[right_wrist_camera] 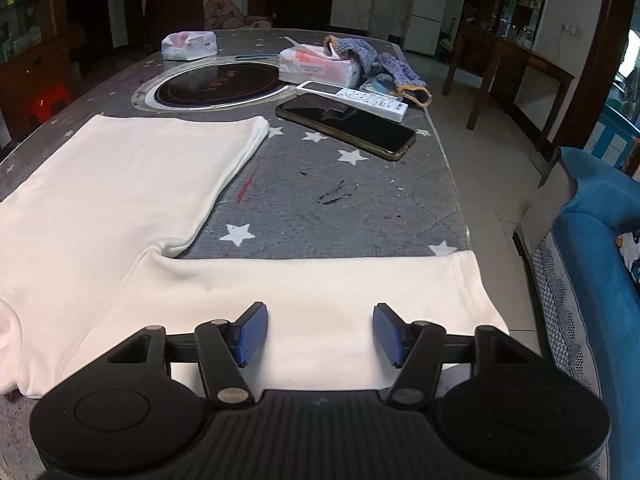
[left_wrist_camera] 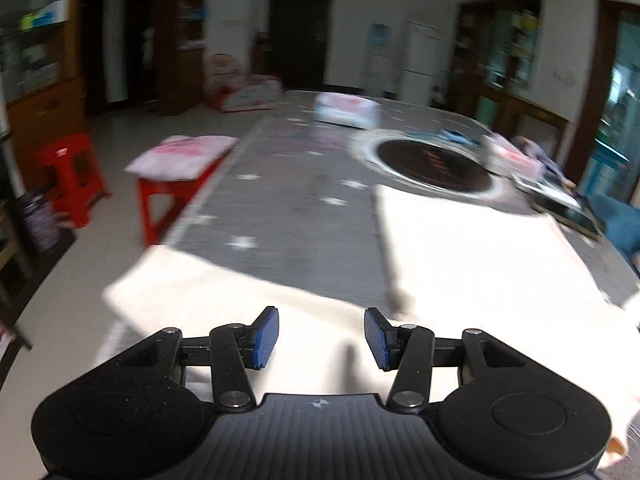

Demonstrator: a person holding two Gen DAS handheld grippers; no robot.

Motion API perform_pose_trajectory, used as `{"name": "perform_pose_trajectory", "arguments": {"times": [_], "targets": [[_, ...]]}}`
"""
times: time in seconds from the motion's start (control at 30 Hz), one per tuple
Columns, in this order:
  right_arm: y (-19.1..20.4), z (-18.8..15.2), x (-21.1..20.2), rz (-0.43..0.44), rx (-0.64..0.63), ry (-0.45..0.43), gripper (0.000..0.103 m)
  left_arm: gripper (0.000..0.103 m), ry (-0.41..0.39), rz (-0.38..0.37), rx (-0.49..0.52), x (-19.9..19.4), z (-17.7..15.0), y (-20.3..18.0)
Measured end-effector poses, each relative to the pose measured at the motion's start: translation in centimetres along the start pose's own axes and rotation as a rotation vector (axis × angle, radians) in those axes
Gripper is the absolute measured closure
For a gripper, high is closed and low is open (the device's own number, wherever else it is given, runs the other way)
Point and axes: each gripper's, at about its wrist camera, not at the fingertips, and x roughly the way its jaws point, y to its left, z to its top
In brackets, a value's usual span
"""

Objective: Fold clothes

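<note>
Nearest my right hand-held gripper (right_wrist_camera: pixel 320 334) lies the cream sleeve (right_wrist_camera: pixel 320 288) of a soft long-sleeved top, stretched flat along the near edge of the grey star-printed tabletop (right_wrist_camera: pixel 340 200), its cuff reaching the right edge. Both blue pads stand apart above the fabric with nothing pinched between them; the sleeve sits under the gap, not in a grip. My left hand-held gripper (left_wrist_camera: pixel 320 338) is likewise parted about halfway and empty, hovering over the same cream top (left_wrist_camera: pixel 480 260), which that blurred view shows spread across the near part of the tabletop.

As I read it, folding has barely begun: the body of the top (right_wrist_camera: pixel 120 184) lies flat and smoothed toward the left edge, sleeve extended, no fold laid over yet. Bringing the sleeve across the body, then halving the garment, looks to be what remains. A dark smartphone (right_wrist_camera: pixel 346 126), white remote (right_wrist_camera: pixel 352 96) and tissue pack (right_wrist_camera: pixel 318 66) crowd the far right corner, well apart from the cloth.
</note>
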Motion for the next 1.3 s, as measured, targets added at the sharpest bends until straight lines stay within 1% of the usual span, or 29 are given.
{"name": "perform_pose_trajectory", "arguments": {"times": [0.07,0.13,0.2,0.33,0.43,0.5,0.53,0.67,0.83,0.93,0.97,1.03,1.1,1.13,1.17,1.2,1.3], "targets": [[-0.2,-0.2,-0.1,-0.002,0.007,-0.002,0.043,0.052,0.013,-0.008,0.037,0.7,-0.2,-1.5],[-0.5,-0.4,0.0,-0.004,0.017,-0.003,0.043,0.052,0.025,0.003,0.068,1.5,-0.4,-2.4],[-0.7,-0.7,0.1,-0.006,0.02,-0.001,0.043,0.052,0.049,0.018,0.089,2.3,-0.7,-2.8],[-1.1,-1.0,-0.6,-0.017,0.027,-0.015,0.043,0.052,0.058,0.026,0.097,2.5,-0.6,-2.8],[-2.2,-1.5,-1.3,-0.041,0.055,-0.03,0.045,0.052,0.047,0.014,0.096,2.0,-0.2,-2.8],[-3.2,-1.9,-1.7,-0.062,0.094,-0.035,0.049,0.052,0.034,0.003,0.101,1.5,0.0,-3.1],[-3.8,-2.2,-1.7,-0.068,0.119,-0.036,0.05,0.052,0.029,-0.004,0.103,1.3,0.1,-3.2],[-6.0,-3.1,-1.9,-0.088,0.219,-0.045,0.051,0.051,0.019,-0.041,0.127,0.6,0.4,-4.5],[-7.7,-3.6,-1.6,-0.12,0.291,-0.061,0.052,0.049,0.006,-0.081,0.168,0.1,0.6,-6.5],[-8.4,-3.7,-1.1,-0.12,0.324,-0.062,0.057,0.049,0.016,-0.089,0.179,0.4,0.5,-7.3],[-8.5,-3.7,-0.9,-0.121,0.332,-0.064,0.061,0.049,0.019,-0.093,0.184,0.5,0.3,-7.6],[-8.7,-3.8,-0.6,-0.117,0.347,-0.067,0.063,0.049,0.026,-0.1,0.195,0.6,0.1,-8.0],[-8.8,-3.8,-0.4,-0.118,0.355,-0.077,0.073,0.049,0.033,-0.106,0.206,0.7,-0.1,-8.5],[-8.9,-3.8,-0.4,-0.12,0.355,-0.081,0.075,0.049,0.036,-0.11,0.21,0.8,-0.1,-8.7],[-8.9,-3.8,-0.4,-0.121,0.355,-0.084,0.082,0.049,0.04,-0.115,0.214,0.8,-0.2,-8.9],[-8.9,-3.7,-0.4,-0.124,0.353,-0.086,0.092,0.049,0.043,-0.12,0.218,0.8,-0.3,-9.1],[-8.8,-3.6,-0.7,-0.121,0.345,-0.102,0.1,0.049,0.05,-0.155,0.24,0.5,-0.6,-10.2]]}}
